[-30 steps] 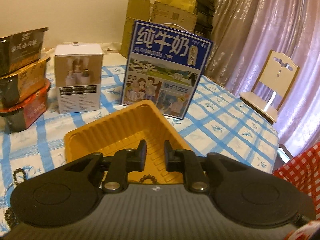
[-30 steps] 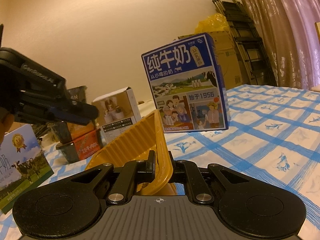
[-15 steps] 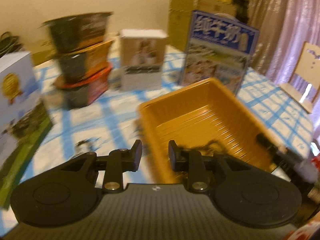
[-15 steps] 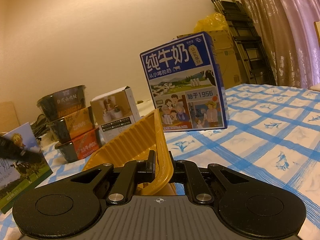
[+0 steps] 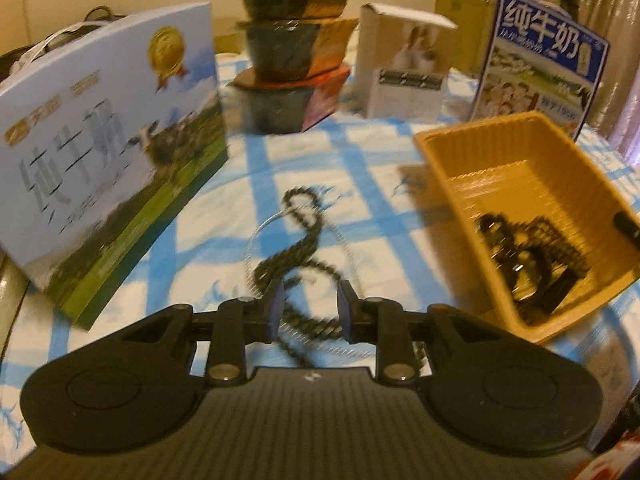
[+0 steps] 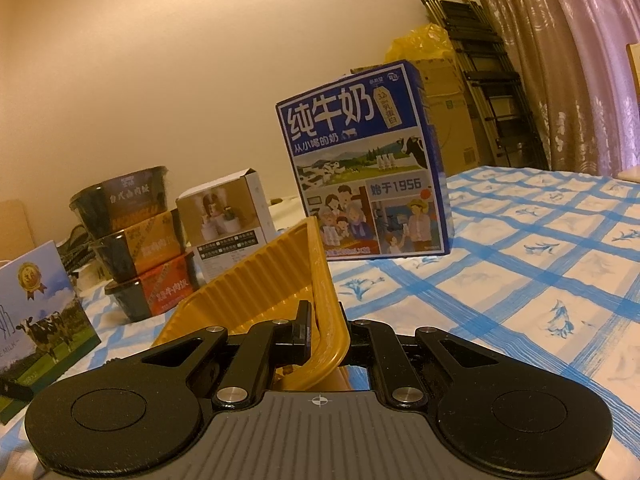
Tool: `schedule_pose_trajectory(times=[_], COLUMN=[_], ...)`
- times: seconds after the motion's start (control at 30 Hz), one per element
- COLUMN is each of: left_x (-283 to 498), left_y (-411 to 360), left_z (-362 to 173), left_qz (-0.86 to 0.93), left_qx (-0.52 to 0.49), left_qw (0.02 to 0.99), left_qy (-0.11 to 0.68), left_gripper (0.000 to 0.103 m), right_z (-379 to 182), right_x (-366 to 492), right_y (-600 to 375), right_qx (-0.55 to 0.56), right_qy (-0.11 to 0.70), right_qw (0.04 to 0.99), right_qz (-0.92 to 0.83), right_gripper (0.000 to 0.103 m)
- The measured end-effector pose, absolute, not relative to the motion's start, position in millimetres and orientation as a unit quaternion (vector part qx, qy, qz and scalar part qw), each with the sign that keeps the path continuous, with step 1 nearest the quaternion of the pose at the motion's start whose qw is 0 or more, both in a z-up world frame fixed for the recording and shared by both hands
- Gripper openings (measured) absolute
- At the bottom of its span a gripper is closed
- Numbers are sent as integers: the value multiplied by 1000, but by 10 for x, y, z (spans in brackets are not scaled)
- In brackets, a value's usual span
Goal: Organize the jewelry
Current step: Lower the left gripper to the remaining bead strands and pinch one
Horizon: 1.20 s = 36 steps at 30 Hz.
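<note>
Jaws of left gripper (image 5: 310,306) parted above beaded necklace (image 5: 296,248) on tablecloth (image 5: 360,184)

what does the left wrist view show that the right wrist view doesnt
Only the left wrist view: the dark beaded strand on the cloth under the open left tool, and dark jewelry inside the tray.
Only the right wrist view: the right tool shut on the tray wall, a folded ladder.
Both: yellow tray, blue milk carton, stacked bowls.
</note>
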<state>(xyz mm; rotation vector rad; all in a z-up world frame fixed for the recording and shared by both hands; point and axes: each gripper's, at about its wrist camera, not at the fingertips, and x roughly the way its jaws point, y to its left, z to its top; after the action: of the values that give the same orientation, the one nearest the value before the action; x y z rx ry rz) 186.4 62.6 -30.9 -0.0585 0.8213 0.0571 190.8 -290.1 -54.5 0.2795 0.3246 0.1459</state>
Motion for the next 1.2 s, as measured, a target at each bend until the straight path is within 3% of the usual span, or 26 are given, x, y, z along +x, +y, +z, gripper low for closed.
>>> schedule_pose_trajectory(times=[0.57,1.2], left_x=[1786,2440], left_y=[842,1083], left_z=[-599,-696], left_qz=[51,59], left_qx=[-27,-39], left_qw=[906,909], left_qy=[419,412], left_gripper=[25,24], right_z=[-574,-579], right_x=[1912,1916], right_y=[-2921,-2926], right_qx=[141,140], right_qy=[163,163], right_qw=[974,974], right_qz=[71,71], right_gripper=[9,9])
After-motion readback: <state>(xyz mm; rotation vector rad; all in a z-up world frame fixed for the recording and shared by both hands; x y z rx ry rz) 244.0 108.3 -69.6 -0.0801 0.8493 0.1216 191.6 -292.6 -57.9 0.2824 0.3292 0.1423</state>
